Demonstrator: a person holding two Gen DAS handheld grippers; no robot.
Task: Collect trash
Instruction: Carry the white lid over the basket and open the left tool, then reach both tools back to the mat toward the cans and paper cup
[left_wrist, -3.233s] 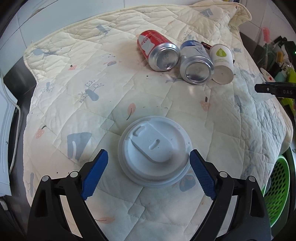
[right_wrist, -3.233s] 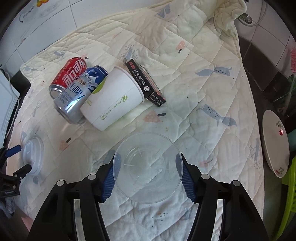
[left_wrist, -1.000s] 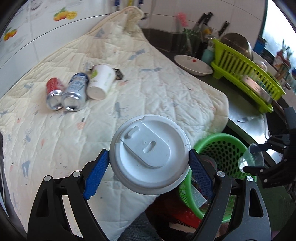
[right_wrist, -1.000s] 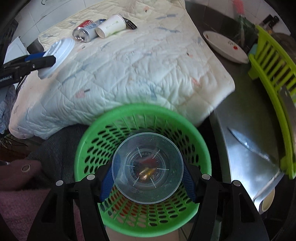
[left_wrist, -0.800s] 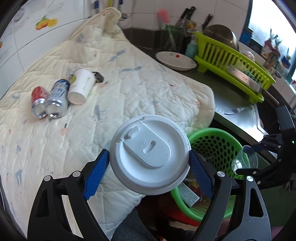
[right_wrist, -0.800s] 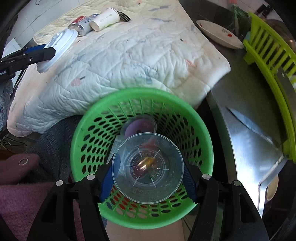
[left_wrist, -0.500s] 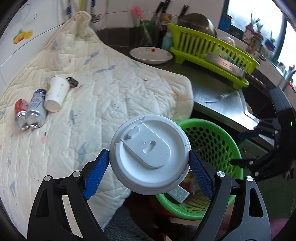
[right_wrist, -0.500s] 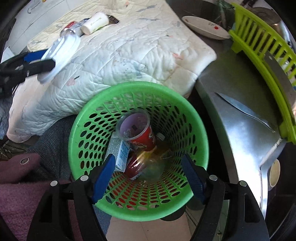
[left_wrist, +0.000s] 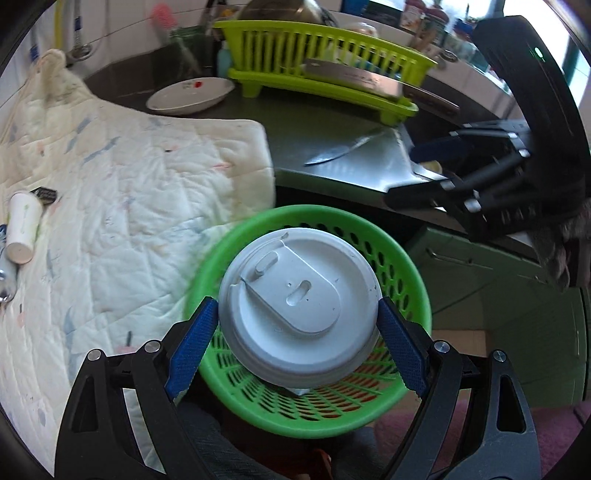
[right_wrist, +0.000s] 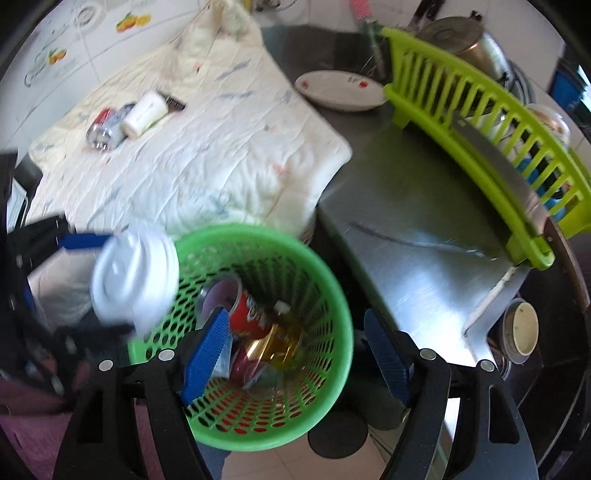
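Right now my left gripper (left_wrist: 295, 343) clamps the round white plastic cup lid (left_wrist: 298, 304) above the green perforated plastic basket (left_wrist: 413, 284); my right gripper (right_wrist: 295, 354), fingers apart, holds nothing.

White tiled wall (right_wrist: 74, 55) with fruit decals (right_wrist: 129, 20) at far left beyond the fingers. Dark countertop (left_wrist: 332, 122) ahead, partly covered by a cream quilted cloth (left_wrist: 129, 192) to the left of the fingers. Steel drainboard (right_wrist: 424, 266) ahead and right, a knife (left_wrist: 340, 149) lying on it. Lime-green dish rack (left_wrist: 325, 59) farther out; white plate (left_wrist: 190, 95) just beside its left end. Green cabinet fronts (left_wrist: 498, 295) below the counter. Pale tiled floor (right_wrist: 295, 461) beneath the fingers. Bright daylight from a window (left_wrist: 532, 40) at upper right.
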